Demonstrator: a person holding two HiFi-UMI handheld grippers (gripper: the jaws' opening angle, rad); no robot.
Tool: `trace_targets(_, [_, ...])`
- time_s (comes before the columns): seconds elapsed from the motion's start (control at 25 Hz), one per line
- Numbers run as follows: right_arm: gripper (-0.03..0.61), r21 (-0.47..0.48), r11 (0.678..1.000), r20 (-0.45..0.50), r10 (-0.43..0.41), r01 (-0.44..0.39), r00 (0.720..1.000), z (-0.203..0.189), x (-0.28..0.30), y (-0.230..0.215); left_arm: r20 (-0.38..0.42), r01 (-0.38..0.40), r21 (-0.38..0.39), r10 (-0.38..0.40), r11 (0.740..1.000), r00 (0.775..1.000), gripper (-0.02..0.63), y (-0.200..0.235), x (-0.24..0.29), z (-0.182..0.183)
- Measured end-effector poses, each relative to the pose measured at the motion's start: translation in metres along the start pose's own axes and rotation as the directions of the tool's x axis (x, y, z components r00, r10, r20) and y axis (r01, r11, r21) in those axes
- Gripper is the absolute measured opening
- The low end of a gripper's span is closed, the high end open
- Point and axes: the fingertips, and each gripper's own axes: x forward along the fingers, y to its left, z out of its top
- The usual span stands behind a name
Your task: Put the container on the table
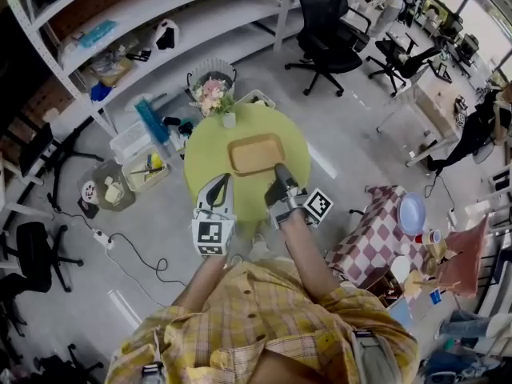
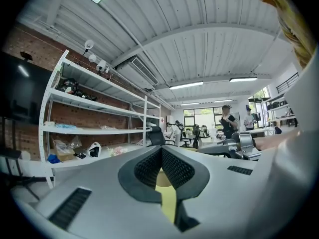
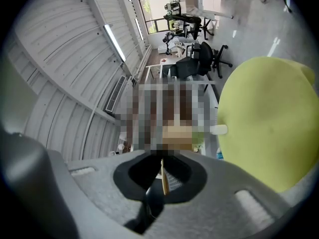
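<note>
The container, a shallow wooden tray with a raised rim, is sitting over the middle of the round green table. The head view is not showing whether its base is touching the top yet. The right gripper is pinching the thin rim at the tray's 5 o'clock corner, and in its own view a tan sliver of wood is standing on edge between the closed pads. The left gripper is hovering by the table's 7 o'clock edge. Its jaws are pressed almost together on nothing, with only a slit of green table showing between them. The tray is looking light and stiff, so a one-sided hold is probably carrying it. Gripped at one corner, though, it is likely wanting to sag or pivot at the far side, and smooth wood may be slipping in the pads. The rim is the sensible place to hold it, since the flat floor offers no purchase, and a grip nearer the middle of a side should be steadier. A flower vase is standing at the table's 11 o'clock, well apart from the tray.
</note>
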Motion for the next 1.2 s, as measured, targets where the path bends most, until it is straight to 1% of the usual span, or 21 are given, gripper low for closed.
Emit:
trace_targets(0.2, [0.008, 0.019, 1.0, -0.031, -0.01, 0.011, 0.999, 0.015, 0.019, -0.009, -0.013, -0.019, 0.004, 0.019, 1.0, 1.0, 0.003, -0.001, 0.024, -0.001])
trace_targets(0.4, [0.008, 0.031, 0.999, -0.054, -0.023, 0.025, 0.998, 0.026, 0.034, -0.024, -0.018, -0.034, 0.03, 0.034, 0.999, 0.999, 0.003, 0.001, 0.042, -0.002])
trace_targets(0.52, [0.008, 0.045, 0.998, -0.071, -0.035, 0.039, 0.997, 0.029, 0.042, -0.037, -0.03, -0.044, 0.032, 0.045, 0.999, 0.999, 0.005, 0.003, 0.054, -0.007])
trace_targets(0.72, [0.008, 0.06, 0.996, -0.093, -0.067, 0.073, 0.993, 0.033, 0.046, -0.063, -0.05, -0.041, 0.038, 0.043, 0.998, 0.998, 0.005, 0.002, 0.068, -0.015])
trace_targets(0.96, [0.008, 0.058, 0.992, -0.106, -0.102, 0.109, 0.989, 0.046, 0.047, -0.089, -0.06, -0.038, 0.045, 0.04, 0.998, 0.997, 0.003, -0.005, 0.083, -0.019])
trace_targets(1.2, [0.008, 0.067, 0.989, -0.119, -0.123, 0.132, 0.985, 0.046, 0.052, -0.118, -0.074, -0.042, 0.049, 0.046, 0.998, 0.996, 0.003, -0.001, 0.085, -0.023])
